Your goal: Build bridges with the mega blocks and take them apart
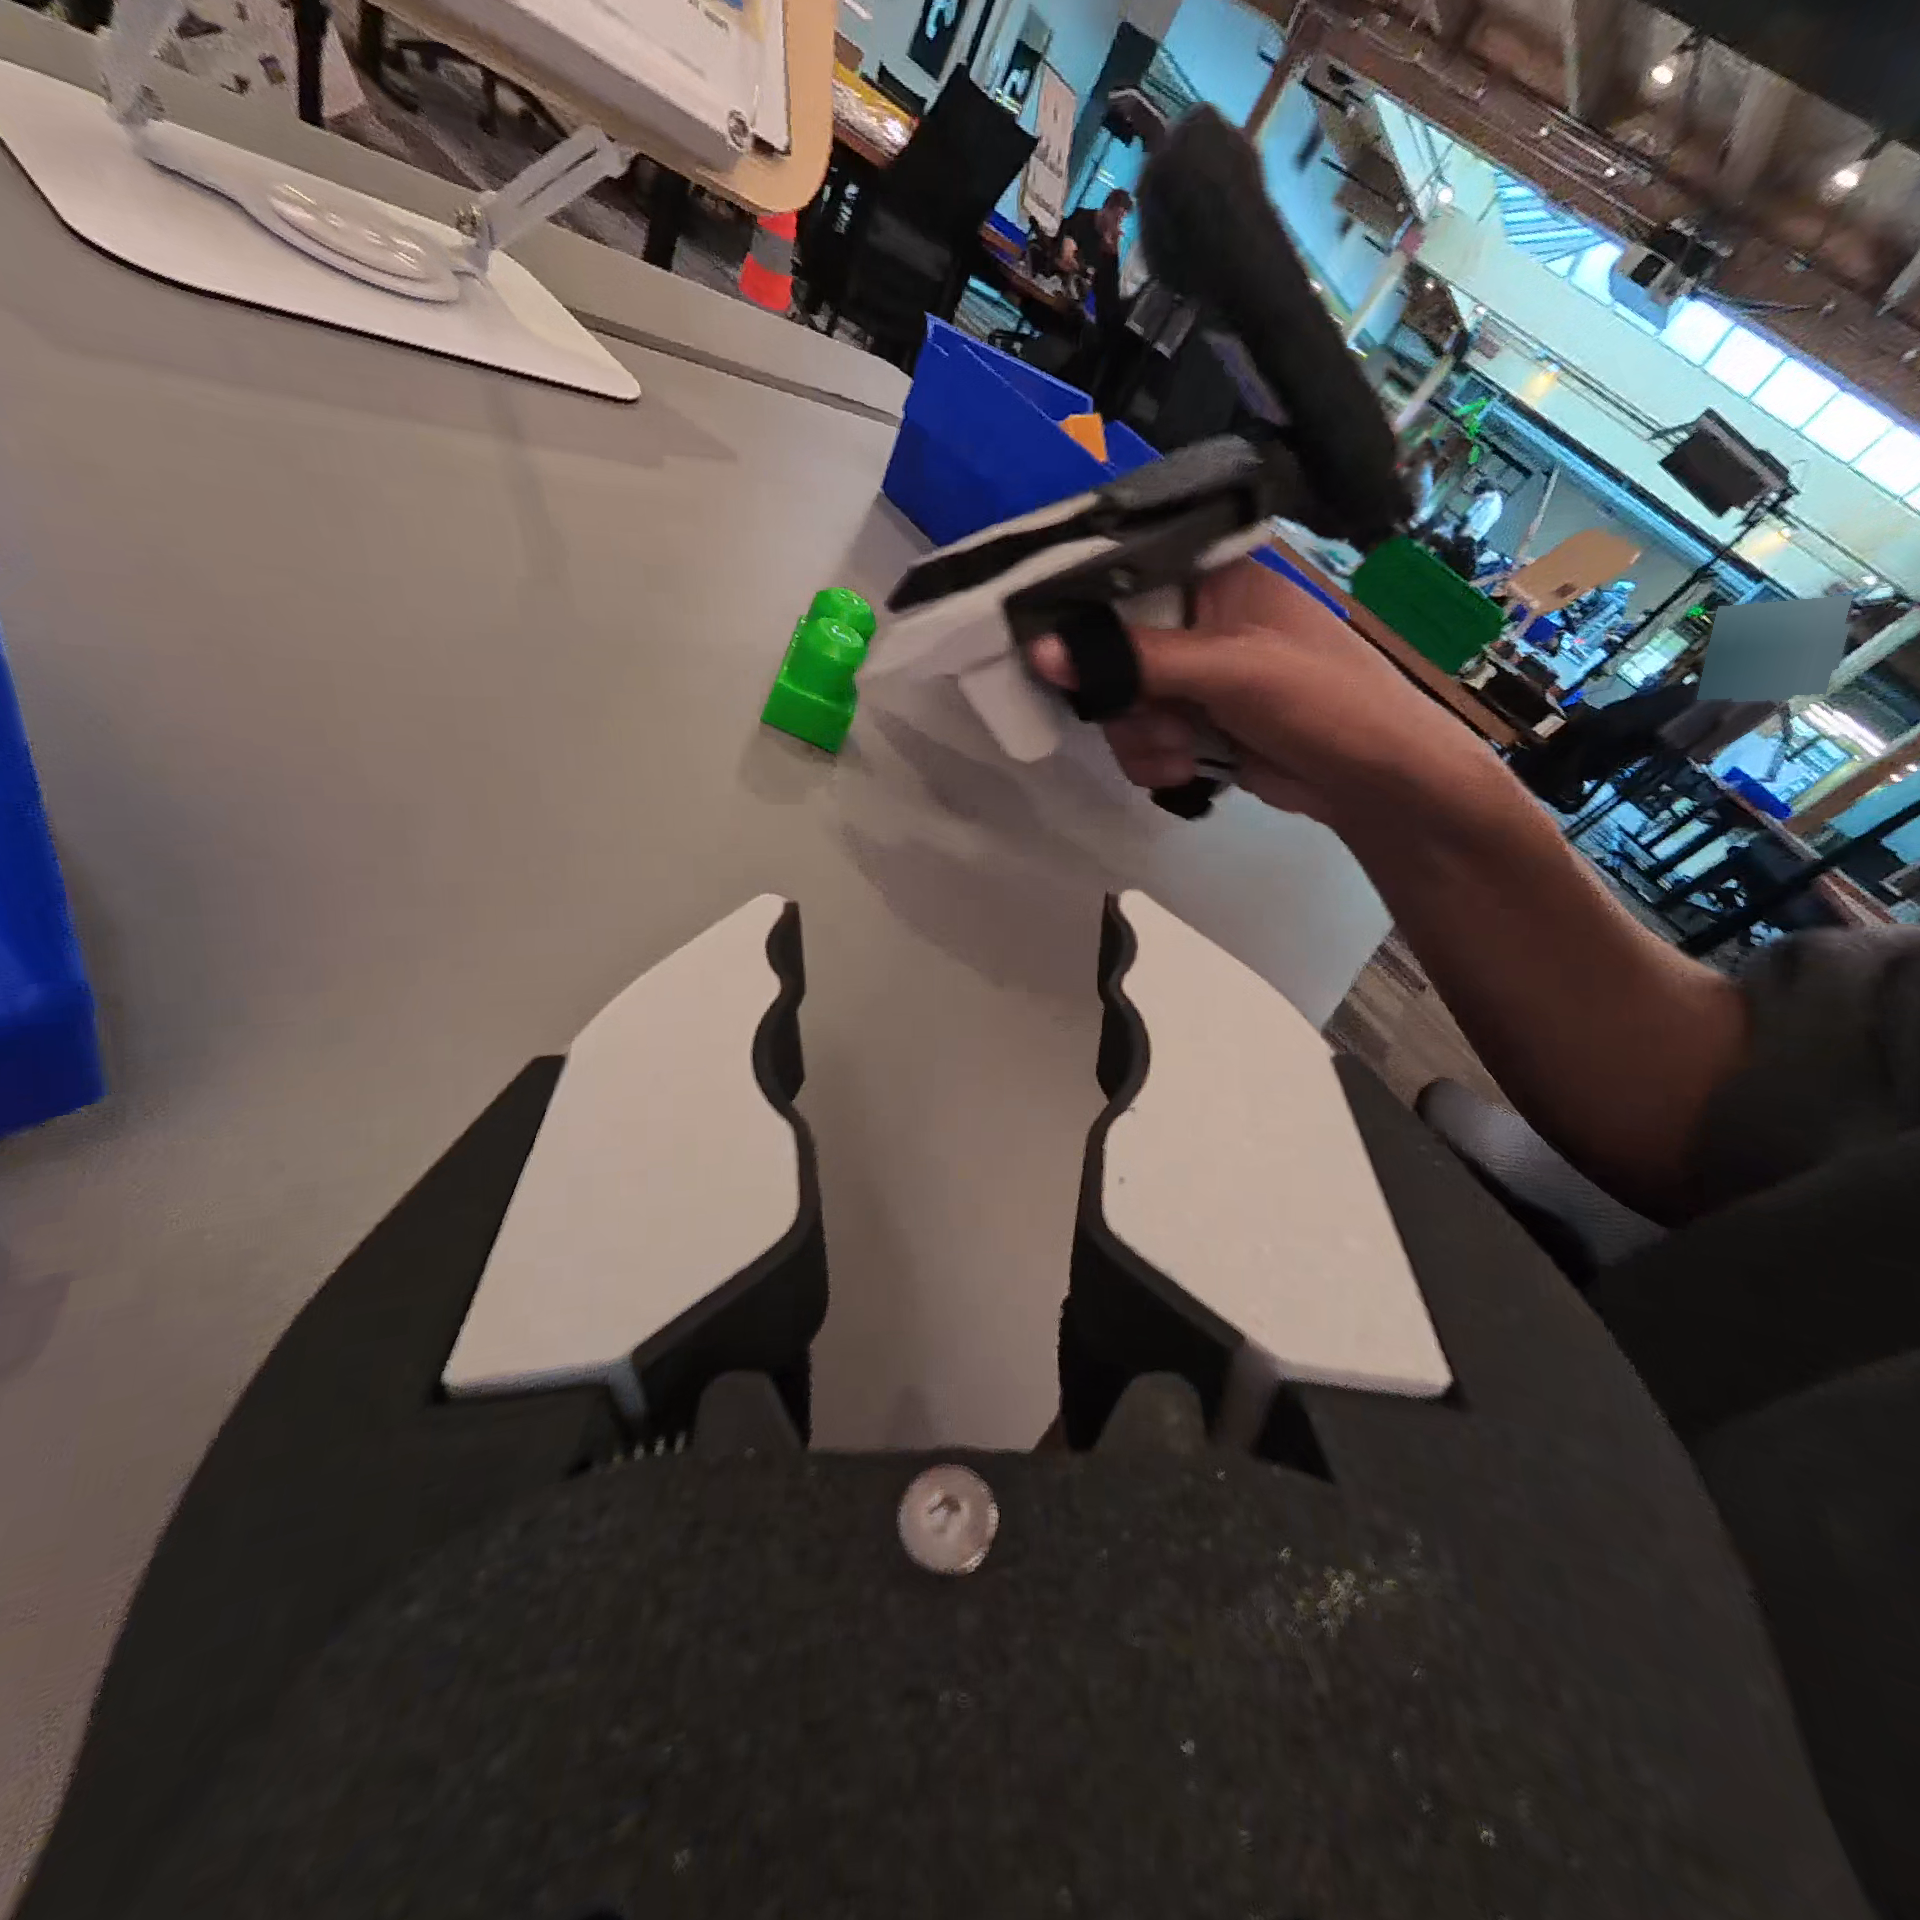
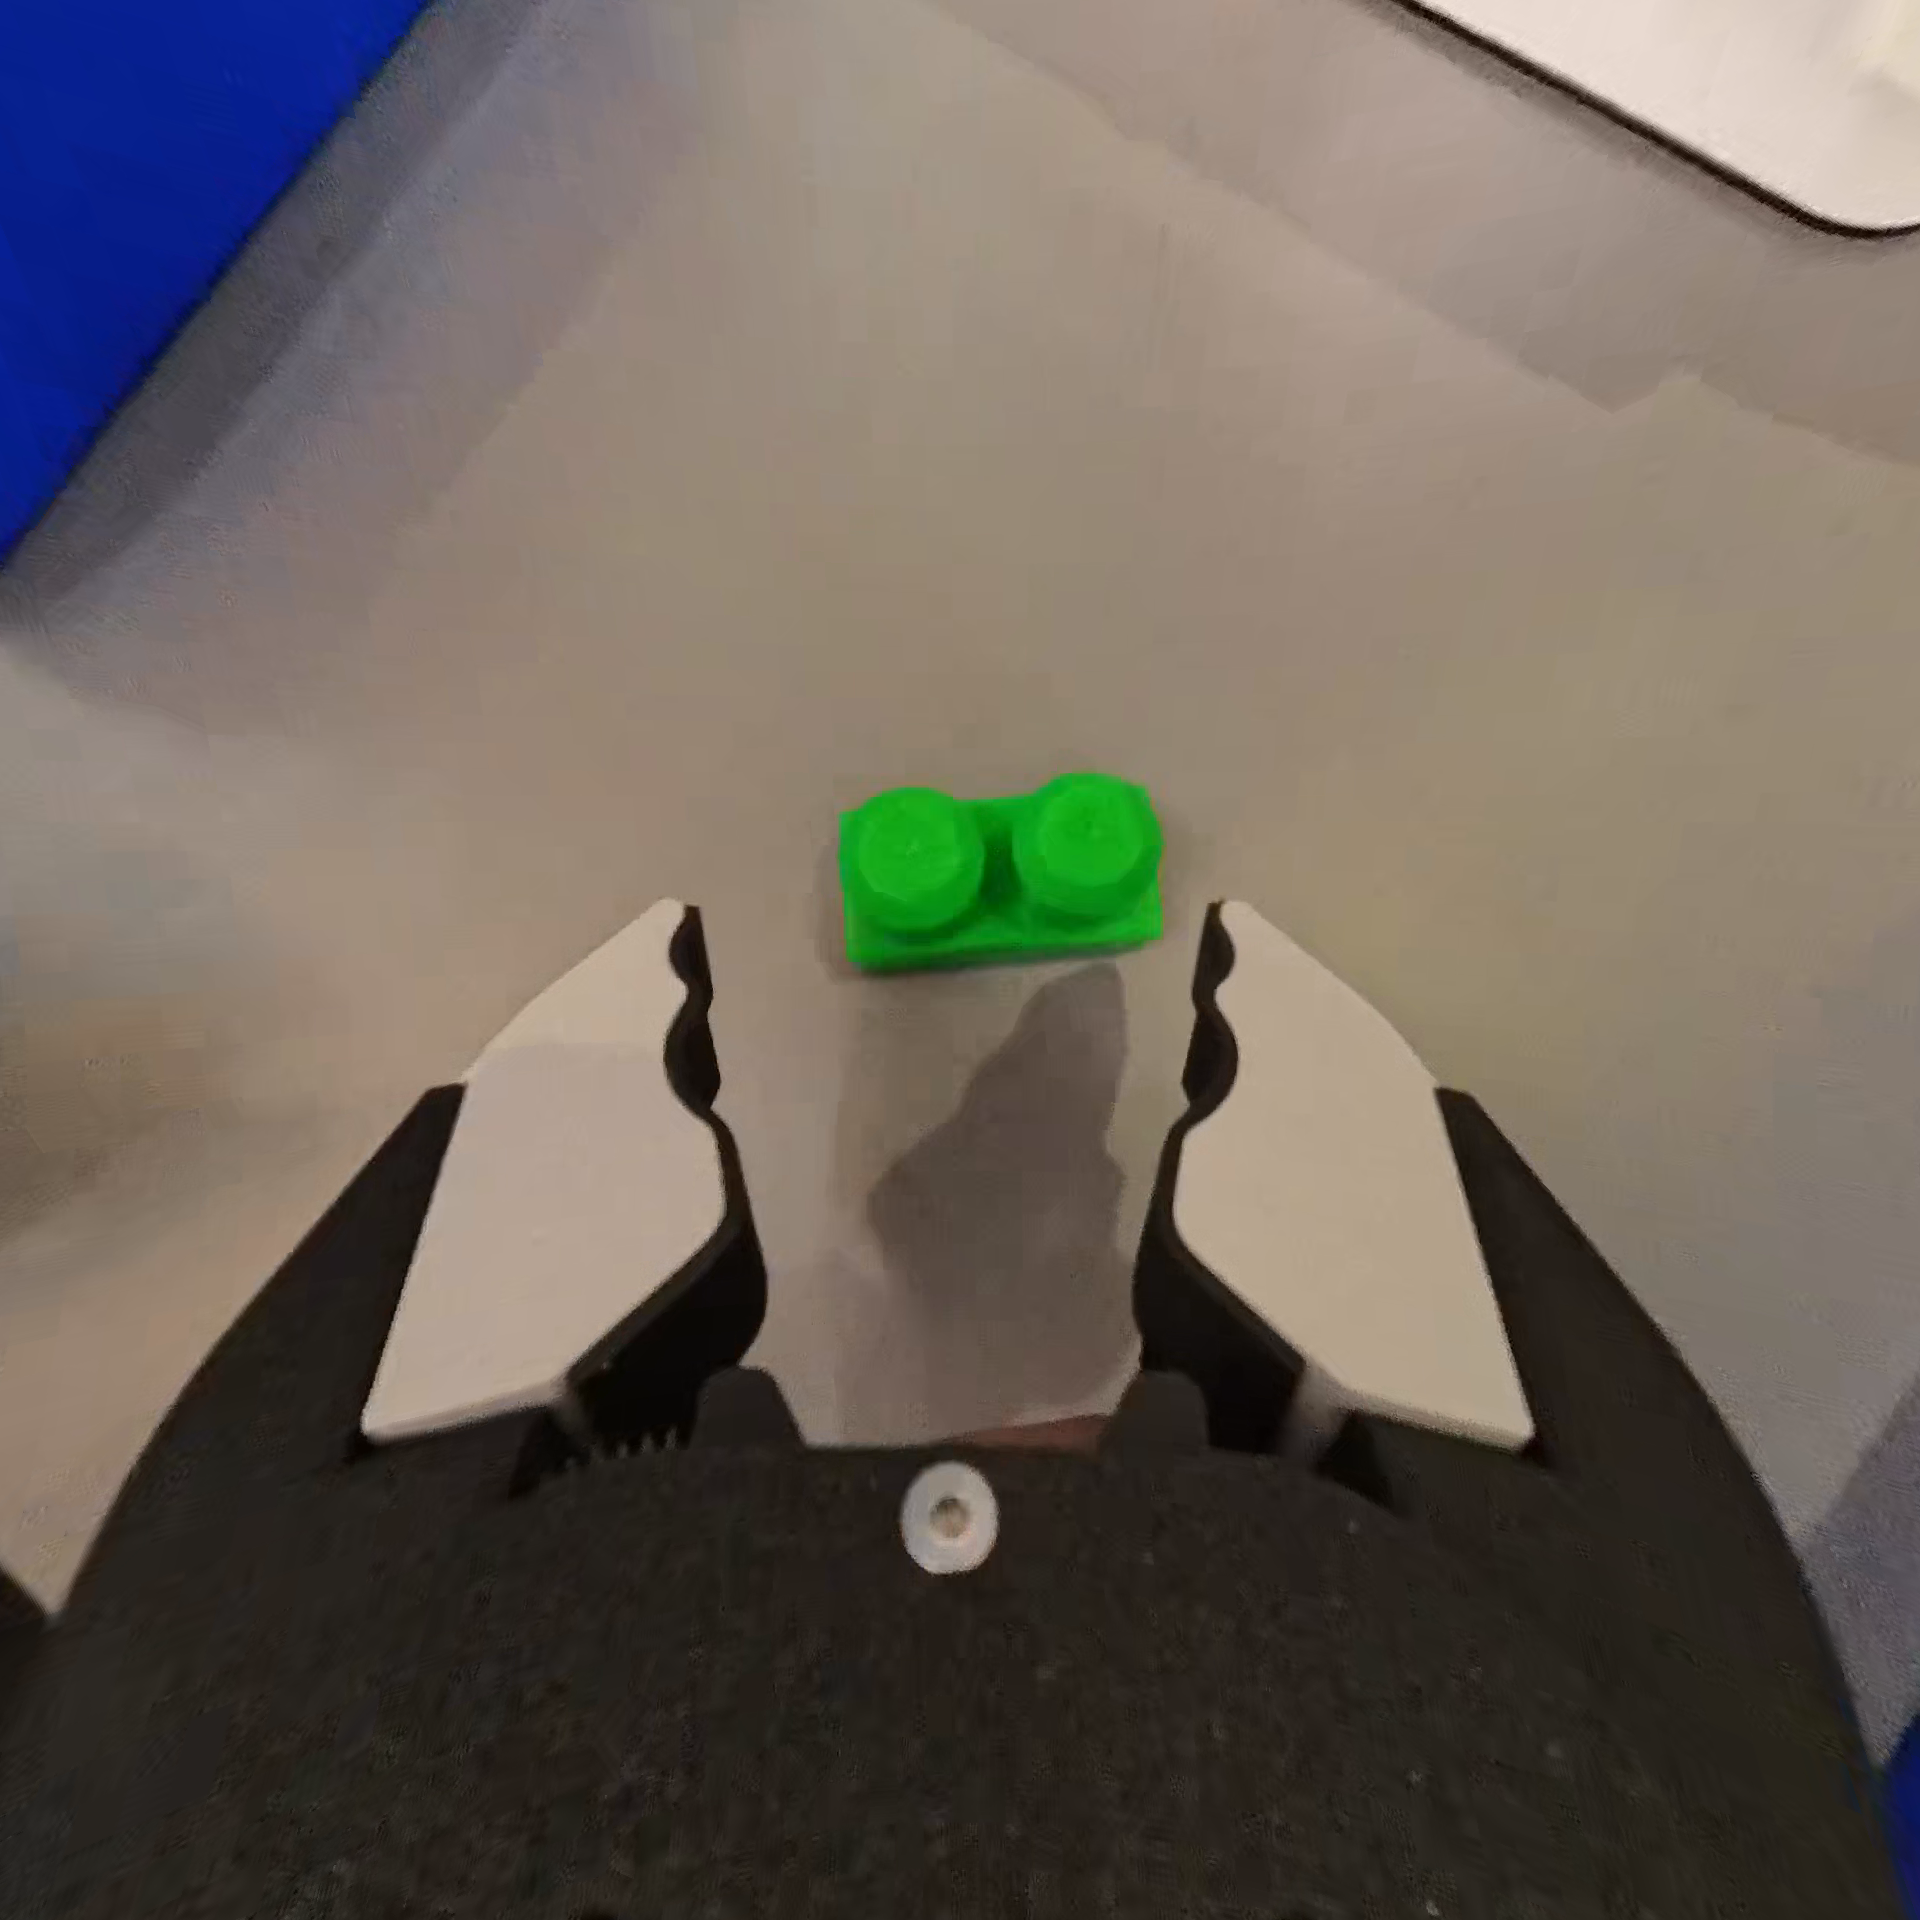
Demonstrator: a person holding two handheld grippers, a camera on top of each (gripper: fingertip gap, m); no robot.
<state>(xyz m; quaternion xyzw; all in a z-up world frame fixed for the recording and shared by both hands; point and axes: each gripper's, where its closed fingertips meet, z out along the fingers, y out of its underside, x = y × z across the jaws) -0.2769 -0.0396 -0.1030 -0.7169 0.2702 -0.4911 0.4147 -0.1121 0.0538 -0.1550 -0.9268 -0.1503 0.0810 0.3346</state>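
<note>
Right gripper (image 2: 951, 925), jaws spread and holding nothing, poised above a green block (image 2: 997, 883) that stands studs-up on the grey bench (image 2: 1039, 468); the block lies just ahead of the fingertips, in line with the gap and narrower than it, touching neither finger. Bare bench surrounds the block on every side. A blue bin (image 2: 135, 208) sits far ahead to the left, a white mat (image 2: 1714, 94) far ahead to the right. Left gripper (image 1: 951, 914), jaws likewise spread and empty, hangs over open bench, the block (image 1: 816, 670) well ahead of it, a second blue bin (image 1: 987, 447) at the bench's far edge beyond.
</note>
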